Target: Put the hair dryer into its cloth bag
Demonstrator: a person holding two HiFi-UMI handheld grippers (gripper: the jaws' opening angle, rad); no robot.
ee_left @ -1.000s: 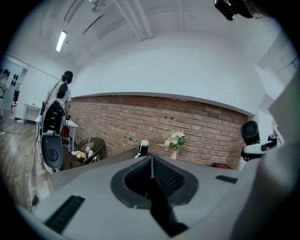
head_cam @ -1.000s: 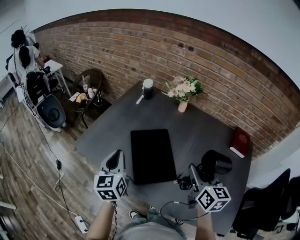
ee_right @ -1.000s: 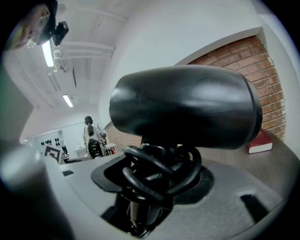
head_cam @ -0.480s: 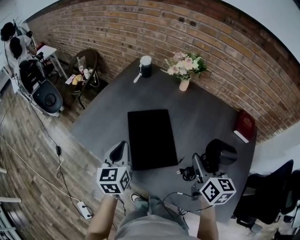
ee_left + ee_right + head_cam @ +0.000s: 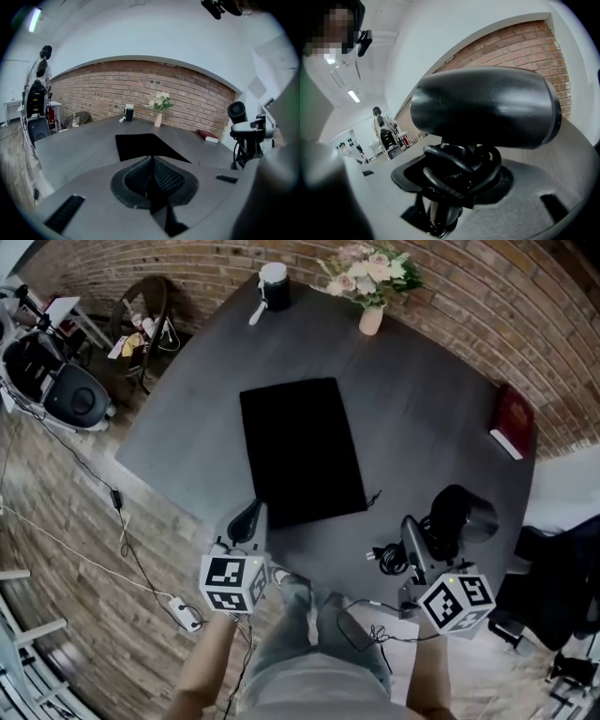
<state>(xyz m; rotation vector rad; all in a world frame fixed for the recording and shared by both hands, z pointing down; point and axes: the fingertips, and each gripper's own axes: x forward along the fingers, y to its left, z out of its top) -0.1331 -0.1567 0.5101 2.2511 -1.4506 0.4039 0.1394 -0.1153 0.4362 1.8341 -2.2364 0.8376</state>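
The black cloth bag (image 5: pixel 300 451) lies flat in the middle of the dark grey table (image 5: pixel 422 409); it is also in the left gripper view (image 5: pixel 145 146). My left gripper (image 5: pixel 248 518) is shut and empty, at the table's near edge just short of the bag's near corner. The black hair dryer (image 5: pixel 461 517) stands upright at the right, its handle and coiled cable (image 5: pixel 461 171) between the jaws of my right gripper (image 5: pixel 412 538), which is shut on it. In the right gripper view the dryer's barrel (image 5: pixel 487 110) fills the frame. The left gripper view shows the dryer (image 5: pixel 237 112) at the far right.
At the table's far edge stand a vase of flowers (image 5: pixel 371 277) and a dark cup with a white lid (image 5: pixel 273 285). A red book (image 5: pixel 512 421) lies at the right edge. A cluttered chair (image 5: pixel 141 320) and floor cables with a power strip (image 5: pixel 187 615) are at left.
Both grippers have come down toward the table's near edge, and the head view has tipped lower. The dryer travelled with the right gripper. The bag has not moved.
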